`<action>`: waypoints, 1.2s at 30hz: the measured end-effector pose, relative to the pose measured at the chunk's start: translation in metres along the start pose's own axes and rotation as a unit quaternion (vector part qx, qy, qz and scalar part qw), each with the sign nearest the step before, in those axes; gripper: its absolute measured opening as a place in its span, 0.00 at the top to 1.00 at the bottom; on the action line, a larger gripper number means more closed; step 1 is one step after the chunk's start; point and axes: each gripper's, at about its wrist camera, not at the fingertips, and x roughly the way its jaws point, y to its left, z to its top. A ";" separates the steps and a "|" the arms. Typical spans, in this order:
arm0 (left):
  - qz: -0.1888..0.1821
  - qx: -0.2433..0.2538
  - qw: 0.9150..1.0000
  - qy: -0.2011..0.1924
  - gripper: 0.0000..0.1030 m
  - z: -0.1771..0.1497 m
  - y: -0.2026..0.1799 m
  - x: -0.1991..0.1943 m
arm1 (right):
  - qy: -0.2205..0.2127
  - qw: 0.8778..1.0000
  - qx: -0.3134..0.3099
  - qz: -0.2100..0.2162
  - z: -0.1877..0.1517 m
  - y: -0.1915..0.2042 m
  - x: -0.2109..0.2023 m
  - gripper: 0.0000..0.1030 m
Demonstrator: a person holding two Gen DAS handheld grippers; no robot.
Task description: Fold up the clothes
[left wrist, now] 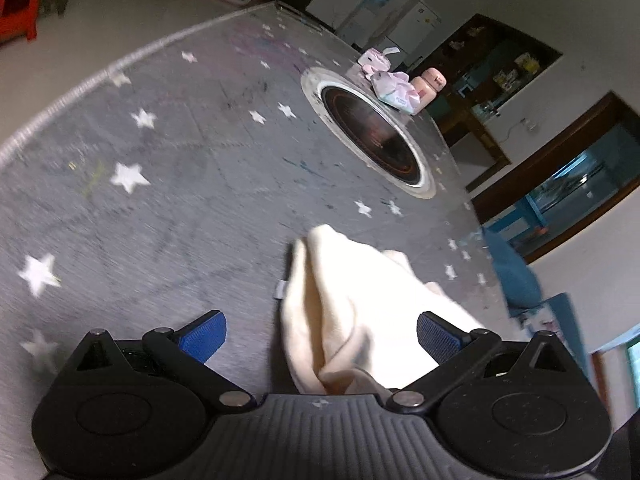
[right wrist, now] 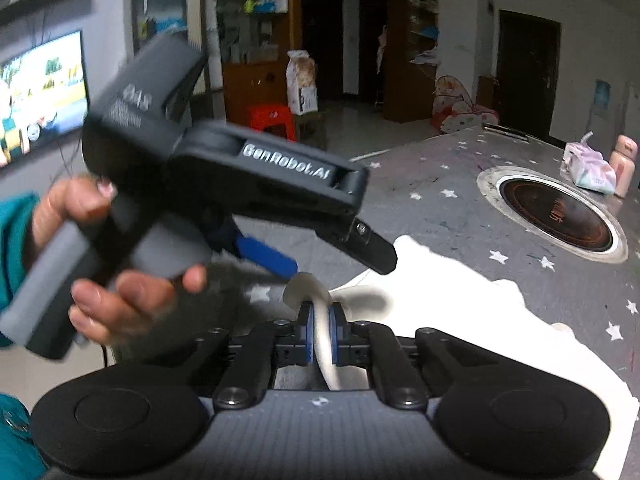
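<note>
Grey star-print table (left wrist: pixel 168 208), inset burner (left wrist: pixel 372 136) — left gripper (left wrist: pixel 320 332) spread wide, right gripper (right wrist: pixel 319 330) pinching cream garment (right wrist: pixel 460 312).

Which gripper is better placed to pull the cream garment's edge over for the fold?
Right. The right gripper is shut on the cream garment, while the left gripper is open, gripping nothing.

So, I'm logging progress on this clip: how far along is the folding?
Early. Nothing looks folded yet: the cream garment lies rumpled on the star-patterned table. In hand: the right gripper is shut on its edge, while the left gripper is open above it. All the folds remain.
</note>
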 end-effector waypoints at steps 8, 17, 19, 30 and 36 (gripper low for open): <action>-0.054 -0.043 0.997 0.026 0.09 0.001 0.000 0.017 | -0.027 0.999 0.029 0.016 0.004 -0.018 -0.017 0.94; -0.081 -0.060 0.994 0.031 0.53 -0.006 0.005 0.030 | -0.030 0.998 0.033 0.033 -0.001 -0.023 -0.016 0.94; -0.079 -0.064 0.994 0.032 0.68 -0.007 0.008 0.032 | -0.028 0.998 0.035 0.033 -0.003 -0.023 -0.016 0.94; -0.076 -0.049 0.995 0.031 0.76 -0.009 0.012 0.033 | -0.021 0.997 0.071 -0.025 -0.028 -0.045 -0.039 0.82; -0.072 -0.041 0.996 0.030 0.76 -0.009 0.010 0.032 | -0.008 0.981 0.140 -0.133 -0.052 -0.100 -0.060 0.72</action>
